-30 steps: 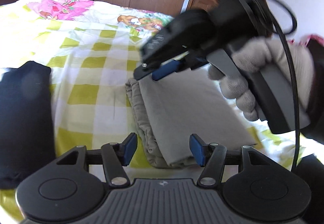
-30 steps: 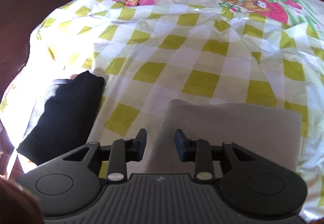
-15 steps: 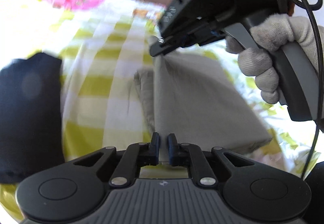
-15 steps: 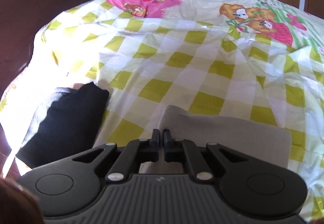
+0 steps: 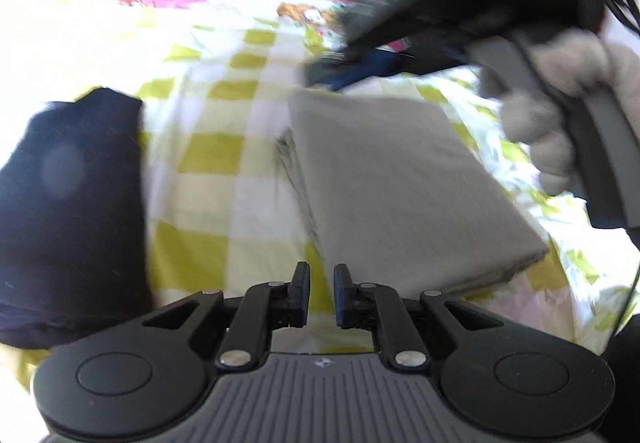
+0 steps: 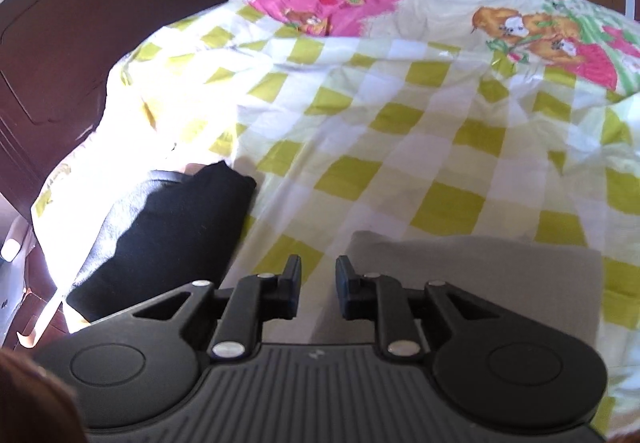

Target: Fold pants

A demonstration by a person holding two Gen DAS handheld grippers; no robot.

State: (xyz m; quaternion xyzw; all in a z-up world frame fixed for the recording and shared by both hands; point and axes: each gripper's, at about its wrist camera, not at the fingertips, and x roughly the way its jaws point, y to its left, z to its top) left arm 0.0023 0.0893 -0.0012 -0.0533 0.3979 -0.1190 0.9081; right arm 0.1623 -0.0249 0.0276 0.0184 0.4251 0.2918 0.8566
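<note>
- Both of your tongs have let go since half a second ago: then each was pinched on an edge of the pants (image 5: 404,179), now the cloth lies flat and both have drawn back from it.
- Your bed cover (image 6: 400,131), yellow-and-white checks with pink cartoon patches toward its far edge, carries everything.
- Folded into a neat grey rectangle, the pants sit near the cover's near edge, with layered edges showing along their left side.
- Well to the left of the pants, by the cover's left edge, lies a folded black garment (image 5: 68,203).
- Your left tongs (image 5: 320,293) show a narrow gap between the jaws, nothing in it, just short of the pants' near corner.
- Your right tongs (image 6: 318,293) have just been opening; the jaws stand a little apart and empty, over the pants' far left corner.
- In the left view, your gloved hand (image 5: 560,99) grips the right tongs' handle, blurred, above the pants' far edge.
</note>
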